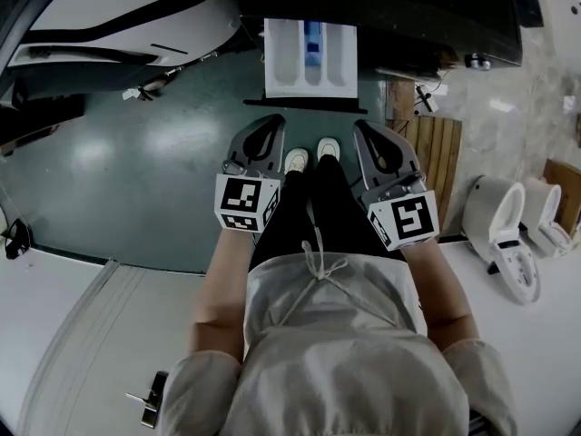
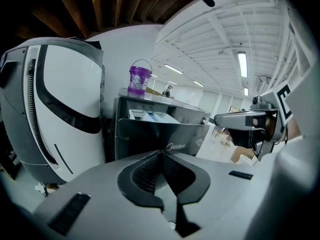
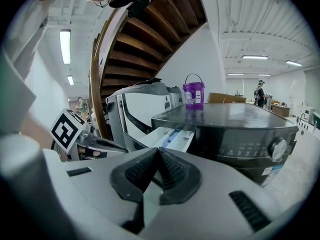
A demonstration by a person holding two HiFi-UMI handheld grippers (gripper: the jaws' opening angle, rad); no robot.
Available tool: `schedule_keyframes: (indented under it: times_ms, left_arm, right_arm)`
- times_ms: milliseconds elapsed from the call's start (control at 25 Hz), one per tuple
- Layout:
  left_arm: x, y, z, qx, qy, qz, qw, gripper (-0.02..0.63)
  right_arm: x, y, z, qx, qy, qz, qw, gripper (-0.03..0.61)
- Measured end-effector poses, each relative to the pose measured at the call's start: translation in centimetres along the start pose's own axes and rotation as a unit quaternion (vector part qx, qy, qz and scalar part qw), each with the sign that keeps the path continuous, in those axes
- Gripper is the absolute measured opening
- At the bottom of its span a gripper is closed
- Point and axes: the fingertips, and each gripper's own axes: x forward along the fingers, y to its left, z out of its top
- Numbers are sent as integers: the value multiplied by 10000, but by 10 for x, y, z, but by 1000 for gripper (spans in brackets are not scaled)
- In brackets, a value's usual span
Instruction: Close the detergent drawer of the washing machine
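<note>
At the far left stands a big white machine [image 1: 118, 12] with a dark curved band. Next to the right is the left gripper [image 1: 275, 121], with its 2 jaws pressed together. Its own view shows the tips meeting with nothing between them. Ahead of it and slightly to its right, well apart, the detergent drawer [image 1: 310, 57] sticks out open from the dark washing machine [image 1: 408, 12]. The drawer shows 3 white compartments, with a blue insert in the middle one. The person's 2 white shoes [image 1: 296, 160] stand between the grippers, on the near side of the drawer. The right gripper [image 1: 359, 125] is likewise clenched on nothing, and the drawer lies ahead and slightly to its left, untouched. A purple bucket [image 3: 193, 92] sits on the washing machine's top. Further right is a wooden slatted board [image 1: 434, 148].
</note>
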Motion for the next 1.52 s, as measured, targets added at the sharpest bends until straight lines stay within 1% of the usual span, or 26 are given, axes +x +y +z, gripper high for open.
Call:
schedule_keyframes:
  times_ms: [200, 400, 480, 640, 840, 1120, 1400, 1520]
  left_arm:
    - [13, 3, -2, -302, -58, 40, 9995, 20]
    - [15, 5, -1, -589, -134, 48, 9982, 20]
    - [16, 5, 0, -646, -148, 61, 9978, 20]
    - [19, 8, 2, -649, -148, 126, 9977, 18]
    - [27, 12, 10, -476, -186, 146, 9986, 18]
    - [43, 22, 23, -378, -182, 179, 9990, 20]
    - [62, 33, 37, -415, -170, 265, 9986, 20]
    - [70, 37, 42, -356, -170, 292, 9988, 20]
  right_arm:
    - [7, -1, -11, 145, 71, 11, 9999, 6]
    - [11, -3, -11, 241, 65, 8, 9997, 6]
    - [12, -3, -10, 244, 59, 9, 9997, 6]
    - [15, -5, -8, 241, 45, 5, 9997, 6]
    - [19, -9, -5, 228, 37, -12, 9997, 6]
    - [32, -17, 6, 257, 21, 12, 9997, 6]
    - [48, -30, 18, 236, -11, 14, 9997, 6]
    - [55, -36, 23, 208, -5, 14, 9998, 6]
